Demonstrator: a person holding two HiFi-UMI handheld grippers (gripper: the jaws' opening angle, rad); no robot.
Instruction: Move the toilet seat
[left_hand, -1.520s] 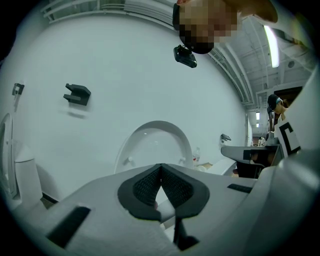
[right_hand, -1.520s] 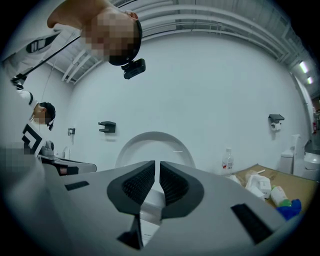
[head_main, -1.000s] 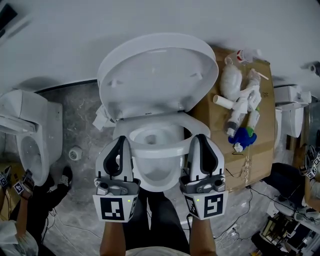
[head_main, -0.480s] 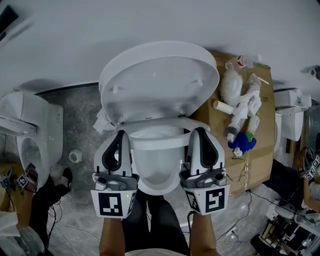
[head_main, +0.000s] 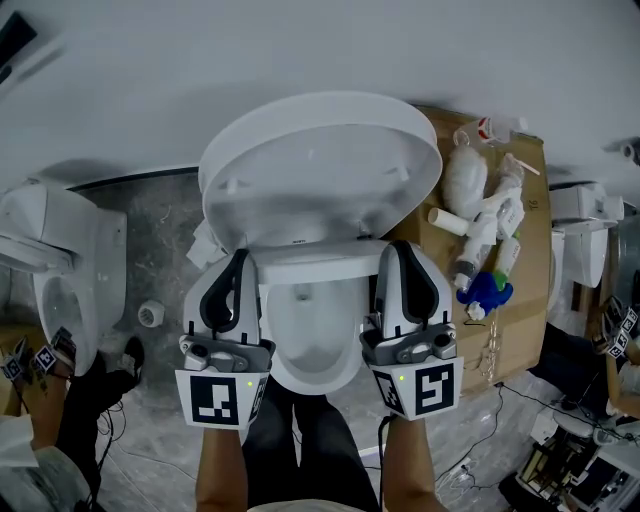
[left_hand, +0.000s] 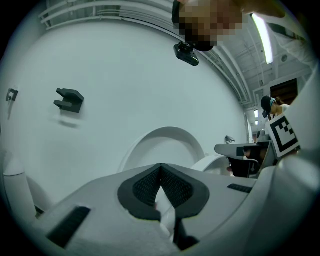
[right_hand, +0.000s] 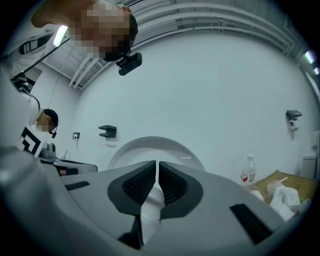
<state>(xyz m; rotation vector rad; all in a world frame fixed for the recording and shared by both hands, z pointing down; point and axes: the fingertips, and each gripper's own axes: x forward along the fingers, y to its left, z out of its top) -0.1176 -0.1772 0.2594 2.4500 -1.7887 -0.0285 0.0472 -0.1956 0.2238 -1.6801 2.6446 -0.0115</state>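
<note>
Since the earlier frames, the toilet seat (head_main: 312, 262) has been swung up off the bowl (head_main: 315, 345) towards the raised lid (head_main: 320, 170), and both grippers have been carried farther along with it; the seat is now seen edge-on as a white band spanning the gap between the two gripper tips, just near of the lid's lower edge.

The left gripper (head_main: 236, 258) is pinched on the left side of the seat; in the left gripper view its dark pads are pressed together at the tips, with a sliver of white rim caught lower between them. The right gripper (head_main: 398, 250) is clamped on the right side in the same way (only a hairline is left between its pads, and white rim is seen below it). Both grippers are held about level, pointing at the far wall.

To the right of the toilet a flattened cardboard sheet (head_main: 520, 320) is laid on the floor; white bottles (head_main: 480, 230) and a blue object (head_main: 487, 285) are scattered on it. A second toilet (head_main: 60, 270) is seen at the left edge. A dark bracket (left_hand: 69, 99) is fixed to the far wall.
</note>
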